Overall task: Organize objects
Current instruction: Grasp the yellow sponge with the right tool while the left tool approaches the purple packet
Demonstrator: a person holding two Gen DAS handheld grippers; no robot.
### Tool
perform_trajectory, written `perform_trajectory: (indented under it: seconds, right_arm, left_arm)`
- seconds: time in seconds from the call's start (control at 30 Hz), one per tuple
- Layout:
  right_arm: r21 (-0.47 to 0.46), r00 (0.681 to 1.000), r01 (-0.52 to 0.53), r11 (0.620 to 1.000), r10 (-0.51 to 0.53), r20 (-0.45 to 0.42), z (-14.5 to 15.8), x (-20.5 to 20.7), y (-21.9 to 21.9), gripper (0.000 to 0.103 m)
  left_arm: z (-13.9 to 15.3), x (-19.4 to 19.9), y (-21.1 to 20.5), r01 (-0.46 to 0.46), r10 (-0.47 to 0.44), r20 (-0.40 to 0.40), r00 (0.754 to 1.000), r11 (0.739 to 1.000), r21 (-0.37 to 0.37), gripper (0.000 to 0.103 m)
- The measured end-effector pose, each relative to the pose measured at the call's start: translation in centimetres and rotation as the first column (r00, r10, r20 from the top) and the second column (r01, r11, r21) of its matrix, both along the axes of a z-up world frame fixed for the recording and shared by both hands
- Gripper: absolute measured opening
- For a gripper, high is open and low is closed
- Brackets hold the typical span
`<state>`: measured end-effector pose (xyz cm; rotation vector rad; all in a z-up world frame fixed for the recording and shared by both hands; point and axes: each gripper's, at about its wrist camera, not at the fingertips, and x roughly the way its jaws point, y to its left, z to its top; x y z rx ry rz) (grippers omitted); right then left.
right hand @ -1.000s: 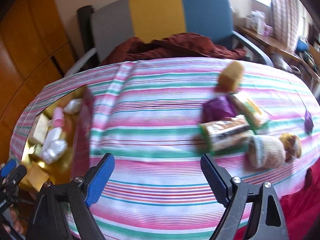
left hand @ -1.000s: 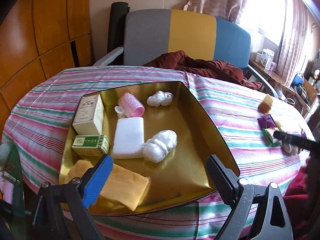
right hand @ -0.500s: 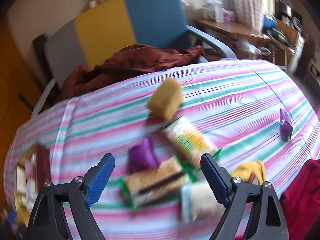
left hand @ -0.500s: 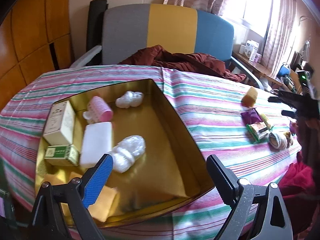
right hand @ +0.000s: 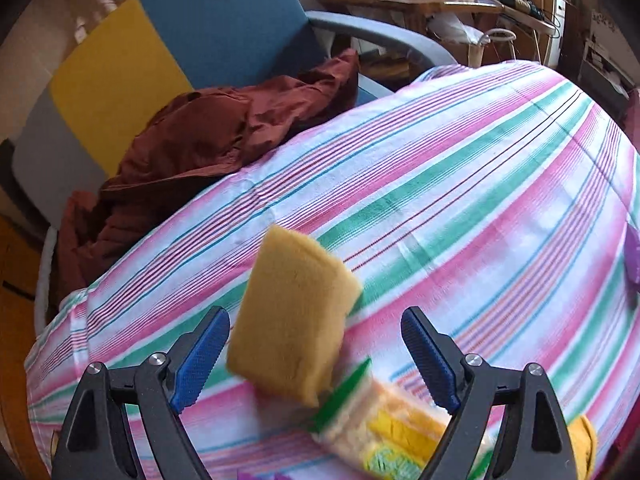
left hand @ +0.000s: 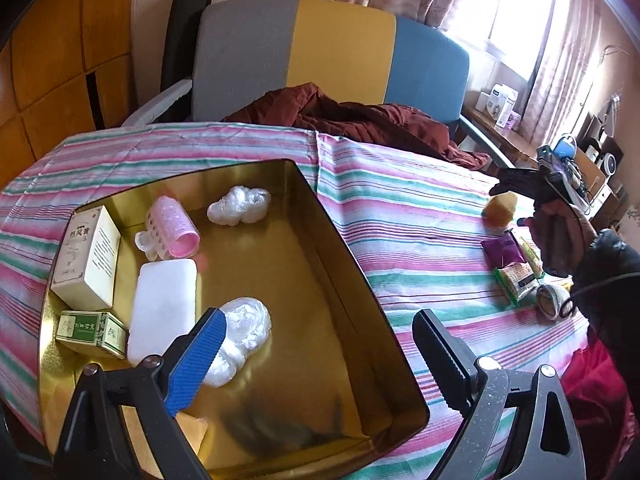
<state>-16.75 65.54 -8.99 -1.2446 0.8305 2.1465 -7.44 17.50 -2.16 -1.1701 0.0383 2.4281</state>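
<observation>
Your right gripper (right hand: 314, 346) stands released, its blue pads wide apart, with the yellow sponge (right hand: 294, 316) lying between them but touching neither pad. The sponge is a flat block resting on the striped tablecloth (right hand: 460, 200); its long axis runs away from you and leans slightly to the right, so one short end points toward the far table edge and the other toward your gripper. Its near end sits against a green-edged snack packet (right hand: 384, 428), which is blurred. Beyond the cloth, a rust-red garment (right hand: 208, 140) is heaped on a grey, yellow and blue chair (right hand: 192, 28).

Your left gripper (left hand: 320, 356) is also released, holding nothing, and hangs over the near part of the gold tin (left hand: 352, 280). Inside the tin lie a white crumpled plastic wad (left hand: 244, 332) just beside the left pad, a white foam block (left hand: 164, 304), a cream box (left hand: 88, 256), a green box (left hand: 92, 330), a pink hair roller (left hand: 174, 228) and a second plastic wad (left hand: 240, 210). From this view the sponge (left hand: 500, 210) sits well to the right of the tin, under your right hand (left hand: 560, 232).
</observation>
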Motion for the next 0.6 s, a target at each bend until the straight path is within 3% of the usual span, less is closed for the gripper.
perform_trajectory:
  seconds: [0.07,0.13,0.4,0.6]
  right_arm:
    - [-0.013,1.0,-0.026,1.0,0.026,0.013,-0.8,-0.7,0.1,0.08]
    - [0.023,0.998,-0.066,0.998,0.066,-0.003,0.0,-0.8,-0.5,0.059]
    - [0.147,0.958,-0.254,0.956,0.27,-0.1,6.3,3.7,-4.2,0.056]
    - [0.192,0.932,-0.262,0.946,0.3,-0.205,9.0,9.5,-4.8,0.056]
  left_arm:
    - [-0.1,-0.2,0.1,0.0,0.0,0.005,1.0,1.0,-0.002,0.095]
    - [-0.2,-0.3,0.2,0.004,-0.004,0.012,1.0,1.0,0.003,0.095]
    - [0.5,-0.2,2.5,0.061,-0.061,0.009,0.998,0.998,-0.01,0.095]
    - [1.9,-0.6,6.8,0.142,-0.142,0.015,0.99,0.99,0.002,0.095]
